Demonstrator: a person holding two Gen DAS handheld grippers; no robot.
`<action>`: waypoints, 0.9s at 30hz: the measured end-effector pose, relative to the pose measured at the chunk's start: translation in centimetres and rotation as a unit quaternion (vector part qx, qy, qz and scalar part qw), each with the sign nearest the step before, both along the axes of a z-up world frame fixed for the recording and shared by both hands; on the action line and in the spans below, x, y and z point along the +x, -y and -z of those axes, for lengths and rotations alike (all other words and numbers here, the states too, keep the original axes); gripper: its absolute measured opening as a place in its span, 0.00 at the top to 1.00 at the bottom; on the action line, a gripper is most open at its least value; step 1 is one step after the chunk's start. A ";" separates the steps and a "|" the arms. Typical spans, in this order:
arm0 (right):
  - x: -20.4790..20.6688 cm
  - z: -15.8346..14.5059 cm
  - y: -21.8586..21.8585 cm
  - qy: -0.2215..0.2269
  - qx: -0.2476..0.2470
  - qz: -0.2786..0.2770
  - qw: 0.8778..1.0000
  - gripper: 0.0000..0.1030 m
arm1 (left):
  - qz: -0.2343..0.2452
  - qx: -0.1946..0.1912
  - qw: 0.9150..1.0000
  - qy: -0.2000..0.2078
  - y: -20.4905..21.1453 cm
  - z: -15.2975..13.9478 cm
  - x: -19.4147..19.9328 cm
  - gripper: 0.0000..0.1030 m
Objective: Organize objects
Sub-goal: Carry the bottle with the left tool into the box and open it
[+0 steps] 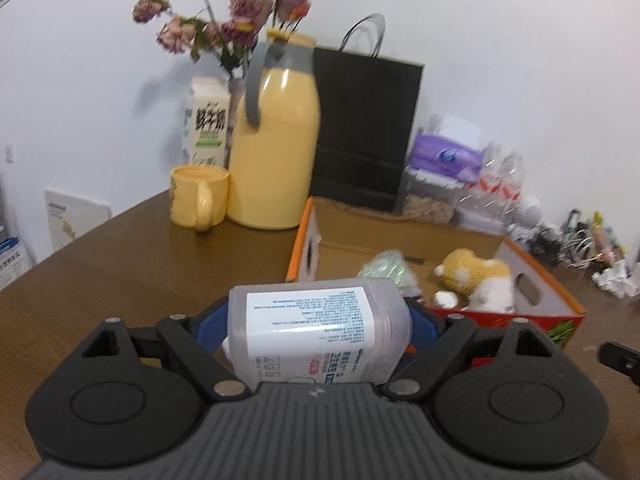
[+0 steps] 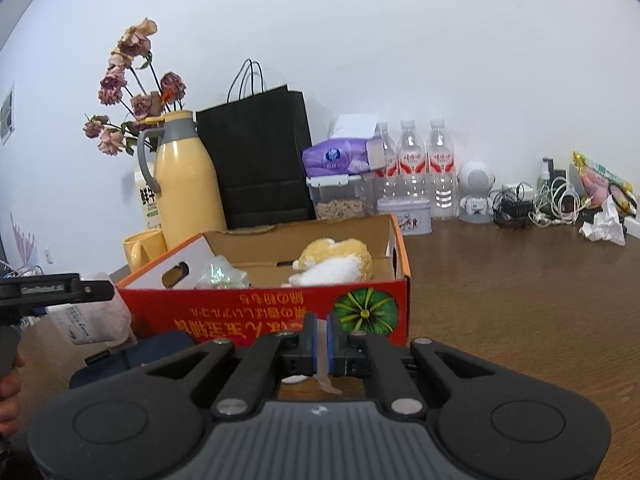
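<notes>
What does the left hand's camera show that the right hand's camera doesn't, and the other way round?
Only the left view shows the label face of the clear plastic container held between the left gripper's fingers. Only the right view shows the astronaut figure and the shut, empty right gripper. Both share the cardboard box, plush toy, yellow flask and black bag.
</notes>
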State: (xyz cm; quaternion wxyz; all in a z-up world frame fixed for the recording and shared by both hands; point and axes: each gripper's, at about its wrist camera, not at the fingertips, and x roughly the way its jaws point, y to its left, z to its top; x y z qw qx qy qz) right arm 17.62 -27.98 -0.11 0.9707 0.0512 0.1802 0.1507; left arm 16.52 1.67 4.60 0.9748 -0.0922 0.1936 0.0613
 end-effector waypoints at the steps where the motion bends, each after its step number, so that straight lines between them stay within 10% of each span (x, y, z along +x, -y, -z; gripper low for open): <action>1: 0.0 -0.3 -0.1 0.003 0.000 -0.001 1.000 0.96 | 0.006 0.002 1.000 0.007 0.1 -0.4 -0.3 0.13; 27: 10.2 -6.5 -7.0 0.041 -0.006 -0.042 0.998 0.96 | 0.080 0.000 0.995 0.065 3.8 -5.0 8.5 0.13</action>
